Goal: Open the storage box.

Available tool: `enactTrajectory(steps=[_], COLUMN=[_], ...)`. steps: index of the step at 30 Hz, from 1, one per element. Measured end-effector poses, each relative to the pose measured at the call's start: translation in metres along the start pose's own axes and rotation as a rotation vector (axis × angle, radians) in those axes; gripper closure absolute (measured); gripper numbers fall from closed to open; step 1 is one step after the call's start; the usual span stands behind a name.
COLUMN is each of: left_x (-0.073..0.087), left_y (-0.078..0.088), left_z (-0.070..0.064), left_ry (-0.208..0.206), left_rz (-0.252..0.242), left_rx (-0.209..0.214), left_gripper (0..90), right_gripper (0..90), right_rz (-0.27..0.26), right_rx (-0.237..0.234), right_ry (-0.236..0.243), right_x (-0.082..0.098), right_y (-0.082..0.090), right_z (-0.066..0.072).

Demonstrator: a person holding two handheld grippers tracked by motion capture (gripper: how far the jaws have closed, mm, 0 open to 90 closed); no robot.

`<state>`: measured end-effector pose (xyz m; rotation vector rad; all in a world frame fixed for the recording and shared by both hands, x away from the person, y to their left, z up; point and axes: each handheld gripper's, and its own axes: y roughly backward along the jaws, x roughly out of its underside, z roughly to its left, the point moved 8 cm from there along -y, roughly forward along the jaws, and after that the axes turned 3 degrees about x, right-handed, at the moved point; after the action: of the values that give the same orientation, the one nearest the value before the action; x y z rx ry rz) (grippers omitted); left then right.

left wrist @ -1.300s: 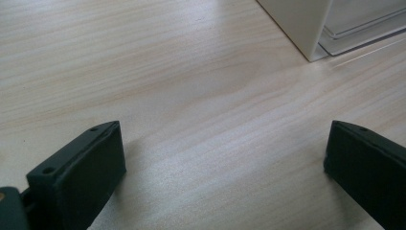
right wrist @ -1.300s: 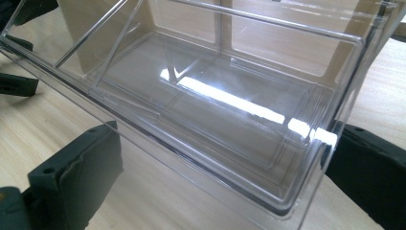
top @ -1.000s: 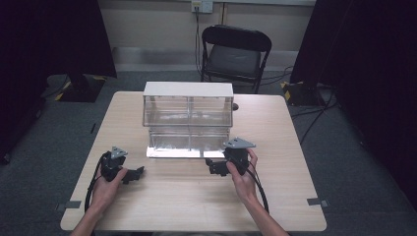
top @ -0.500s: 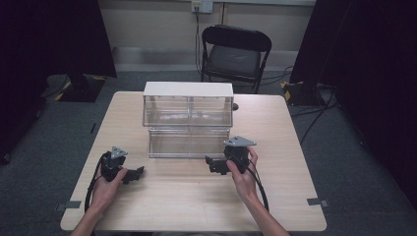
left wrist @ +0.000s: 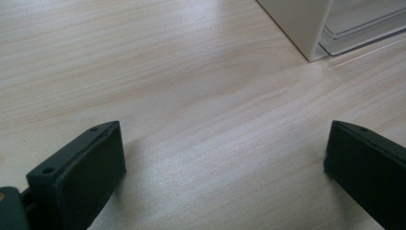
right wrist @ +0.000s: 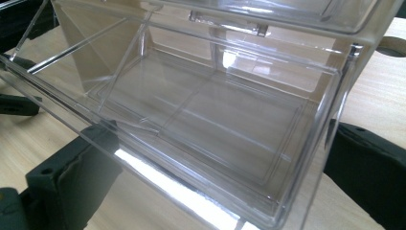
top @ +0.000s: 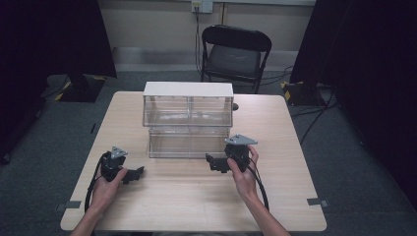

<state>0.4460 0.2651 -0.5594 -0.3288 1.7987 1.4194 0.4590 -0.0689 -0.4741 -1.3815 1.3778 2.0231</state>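
At the near edge of the table (top: pixel 196 206), the right gripper (top: pixel 218 163) stands with its jaws spread wide and holding nothing; in the right gripper view the two black jaws flank the lower front lip of the clear drawer (right wrist: pixel 201 139), which hangs tilted open toward them. Whether either jaw touches the plastic cannot be told. The left gripper (top: pixel 134 174) rests well apart to the left, jaws likewise wide and empty, low over bare wood beside the white corner of the cabinet (left wrist: pixel 306 28).

The drawer belongs to the lower tier of a storage cabinet (top: pixel 188 120) standing at the middle of the table, white-topped, with transparent compartments above. The drawer is thin moulded plastic: rigid, glossy, empty, with a flat stepped floor and sloping side walls. It probably weighs very little and will swing or slide under a light push. Its smooth surface is likely slippery to hard jaws, and thin walls of this kind may crack or flex under a firm squeeze. The best hold seems to be the thickened front rim, taken near the centre so the drawer does not twist. The cabinet itself appears light enough to shift on the table if pushed hard.

The table is pale laminate with a wood grain, matte and flat. Beyond it stands a black folding chair (top: pixel 235 54) on grey carpet.
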Motion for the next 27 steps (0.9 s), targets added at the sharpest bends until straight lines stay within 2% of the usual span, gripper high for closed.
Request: enactTrajectory(steps=[7,10,17,20,27], left_x=[0.0001,0.0001,0.0001,0.0000,0.0001], left_y=[0.0001,0.0002,0.0002,0.0001,0.0002], left_z=[0.0000,0.0000,0.0000,0.0000,0.0000], left_ry=[0.000,-0.001,-0.001,-0.001,-0.001], left_rz=[0.001,0.003,0.002,0.001,0.003], left_rx=[0.000,0.001,0.001,0.000,0.001], left_gripper=[0.0,0.0,0.0,0.0,0.0], right_gripper=[0.0,0.0,0.0,0.1,0.2], right_rz=[0.002,-0.001,-0.002,0.012,0.026], right_rx=[-0.008,0.007,0.008,0.010,0.017], right_ry=[0.001,-0.005,-0.007,0.009,0.008], right_x=[-0.0031,-0.0046,-0.0056,-0.0057,-0.0057], right_y=[0.0016,0.0020,0.0021,0.0001,-0.0033], right_z=[-0.0006,-0.0022,-0.0025,-0.0028,-0.0026])
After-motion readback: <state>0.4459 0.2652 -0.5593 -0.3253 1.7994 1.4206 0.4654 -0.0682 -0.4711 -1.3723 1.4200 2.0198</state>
